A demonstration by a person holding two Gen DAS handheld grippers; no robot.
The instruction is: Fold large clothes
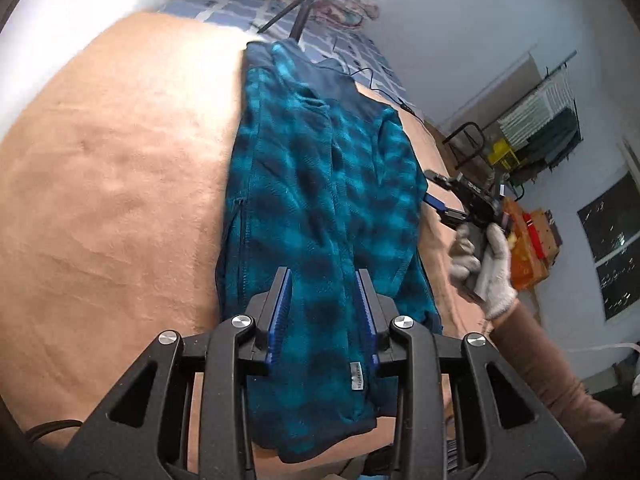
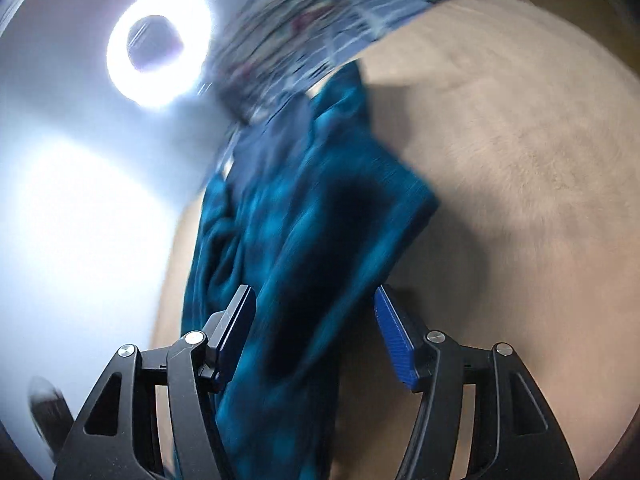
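Note:
A teal and dark blue plaid fleece jacket [image 1: 320, 184] lies lengthwise on a tan blanket [image 1: 112, 184], folded into a long narrow strip. My left gripper [image 1: 323, 280] is open, its blue pads either side of the jacket's near hem, above the fabric. My right gripper [image 1: 440, 206] shows at the jacket's right edge, held by a gloved hand [image 1: 486, 268]. In the blurred right wrist view the jacket [image 2: 304, 240] runs between the open fingers of my right gripper [image 2: 316, 296], which grips nothing.
A ring light [image 2: 158, 50] on a tripod [image 1: 294, 14] stands at the bed's far end, over a blue checked sheet [image 1: 248, 6]. A cable [image 1: 376, 84] trails there. Shelves and boxes [image 1: 528, 224] stand right of the bed.

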